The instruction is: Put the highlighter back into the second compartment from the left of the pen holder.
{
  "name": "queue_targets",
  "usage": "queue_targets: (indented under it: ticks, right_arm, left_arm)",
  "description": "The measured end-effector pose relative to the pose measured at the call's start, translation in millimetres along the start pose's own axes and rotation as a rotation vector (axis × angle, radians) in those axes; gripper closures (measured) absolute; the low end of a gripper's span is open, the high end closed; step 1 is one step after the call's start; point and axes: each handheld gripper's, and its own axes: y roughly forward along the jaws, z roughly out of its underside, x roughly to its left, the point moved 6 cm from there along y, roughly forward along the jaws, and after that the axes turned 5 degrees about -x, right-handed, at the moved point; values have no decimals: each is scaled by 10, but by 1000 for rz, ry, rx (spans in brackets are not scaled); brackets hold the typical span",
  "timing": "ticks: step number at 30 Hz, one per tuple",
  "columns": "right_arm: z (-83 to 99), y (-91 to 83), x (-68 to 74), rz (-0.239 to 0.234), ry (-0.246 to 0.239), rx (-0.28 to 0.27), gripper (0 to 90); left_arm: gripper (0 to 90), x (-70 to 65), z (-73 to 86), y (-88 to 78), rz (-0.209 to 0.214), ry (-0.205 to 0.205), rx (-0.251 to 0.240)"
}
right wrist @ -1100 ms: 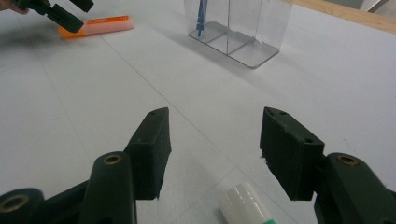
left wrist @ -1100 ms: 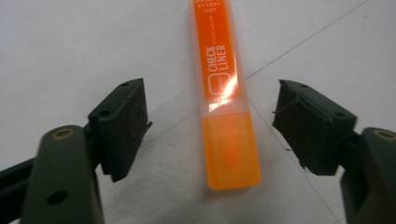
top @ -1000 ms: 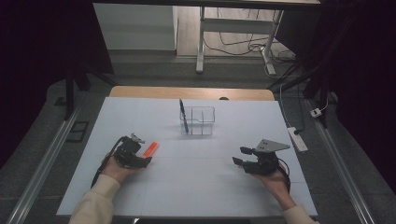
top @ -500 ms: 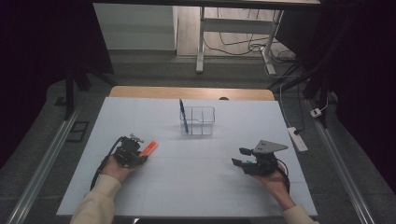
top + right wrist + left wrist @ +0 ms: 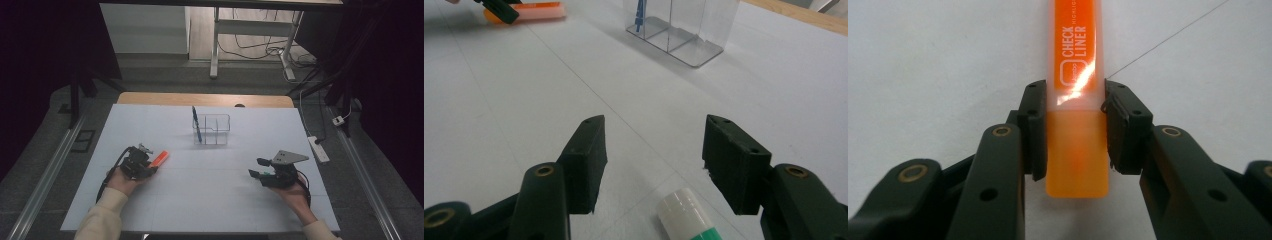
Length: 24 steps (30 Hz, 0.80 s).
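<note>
Left gripper view: your left tongs (image 5: 1075, 131) have just closed; both pads press the orange highlighter (image 5: 1077, 95) near its cap end.
Highlighter position: lies flat on the white bench (image 5: 210, 200), at its left side, well apart from the clear organizer (image 5: 211, 129).
Organizer: a blue pen (image 5: 196, 124) stands in its left compartment.
Right tongs (image 5: 654, 162): jaws stand apart, gripping nothing; a white-and-green marker (image 5: 686, 217) lies on the bench between them.

Left tongs (image 5: 1075, 132) have just closed and grip, low over the table; right tongs (image 5: 654, 165) gape apart.
</note>
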Motion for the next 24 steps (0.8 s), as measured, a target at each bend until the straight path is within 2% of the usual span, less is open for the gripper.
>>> queue_targets:
  ticks: [2, 8, 12, 15, 19, 24]
  right_arm:
    - [-2, -1, -1, 1, 0, -1, 423]
    - [6, -6, -6, 17, -7, 6, 423]
    - [8, -9, -7, 17, -6, 5, 422]
    - [10, -6, -6, 14, -7, 4, 422]
    - [11, -2, -7, 10, -2, 1, 421]
    - [12, -1, -7, 10, -2, 3, 420]
  left_arm:
    - [647, -2, -1, -43, 29, 2, -22]
    - [647, 22, 4, -140, 57, 10, -78]
    - [646, 38, 4, -197, 96, 5, -110]
    - [646, 30, 7, -217, 102, 11, -120]
    - [646, -9, -14, -251, 118, 41, -150]
    - [646, -44, -36, -277, 125, 48, -171]
